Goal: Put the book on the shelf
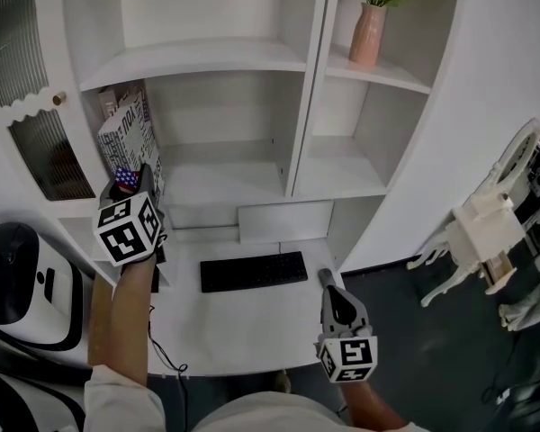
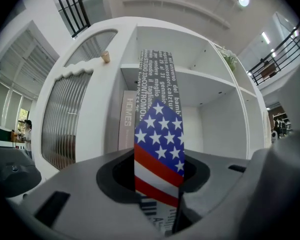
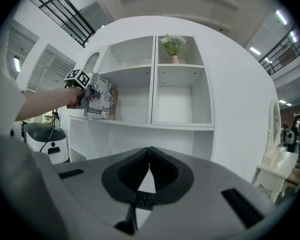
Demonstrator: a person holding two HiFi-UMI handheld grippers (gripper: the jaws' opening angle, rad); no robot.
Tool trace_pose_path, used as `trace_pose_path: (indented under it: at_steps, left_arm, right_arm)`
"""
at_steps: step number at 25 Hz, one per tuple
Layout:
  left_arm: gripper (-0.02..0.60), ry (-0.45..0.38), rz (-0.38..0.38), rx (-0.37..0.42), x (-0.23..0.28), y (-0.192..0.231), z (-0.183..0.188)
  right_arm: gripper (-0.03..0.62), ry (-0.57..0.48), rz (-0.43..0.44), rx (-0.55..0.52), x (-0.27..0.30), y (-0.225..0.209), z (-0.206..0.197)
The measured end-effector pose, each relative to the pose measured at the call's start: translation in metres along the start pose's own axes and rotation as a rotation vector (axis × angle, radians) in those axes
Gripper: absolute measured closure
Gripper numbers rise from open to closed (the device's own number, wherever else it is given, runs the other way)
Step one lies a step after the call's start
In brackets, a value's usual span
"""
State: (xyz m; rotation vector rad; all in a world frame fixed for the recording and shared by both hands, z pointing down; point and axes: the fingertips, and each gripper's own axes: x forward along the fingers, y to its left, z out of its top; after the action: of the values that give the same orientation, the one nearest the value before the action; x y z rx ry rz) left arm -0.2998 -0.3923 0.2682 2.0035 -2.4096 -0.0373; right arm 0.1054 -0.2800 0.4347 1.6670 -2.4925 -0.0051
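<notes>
My left gripper (image 1: 137,185) is shut on a book (image 1: 128,135) with a black-and-white lettered cover and a stars-and-stripes spine (image 2: 157,149). The book stands upright at the left end of the lower shelf (image 1: 225,187) of the white unit, beside another book (image 2: 127,121) that stands there. In the right gripper view the held book (image 3: 100,102) shows at the shelf's left with an arm behind it. My right gripper (image 1: 329,288) hangs low over the desk, shut with nothing between its jaws; seen along those jaws (image 3: 149,168), they meet.
A black keyboard (image 1: 253,271) lies on the white desk (image 1: 252,327) under the shelves. A pink vase with a plant (image 1: 369,31) stands on the upper right shelf. A white ornate chair (image 1: 486,228) is at right, a white machine (image 1: 22,286) at left.
</notes>
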Motion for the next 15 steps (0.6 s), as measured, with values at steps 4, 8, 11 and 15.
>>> trace_pose_path:
  at_steps: [4,8,11,15]
  left_arm:
    - [0.428,-0.003,-0.003,0.002,0.015,0.0,-0.002]
    - [0.428,-0.004,0.001,0.007,0.032,0.003,-0.002]
    - [0.428,-0.004,0.0,0.005,0.043,0.006,-0.003]
    - [0.427,-0.008,0.004,0.006,0.055,0.008,-0.003]
  right_arm:
    - [0.589,0.01,-0.014,0.003,0.003,-0.005,-0.003]
    - [0.589,0.02,-0.021,0.004,0.007,-0.008,-0.006]
    - [0.589,0.027,-0.027,0.004,0.01,-0.012,-0.008]
    - [0.589,0.033,-0.033,0.003,0.014,-0.014,-0.009]
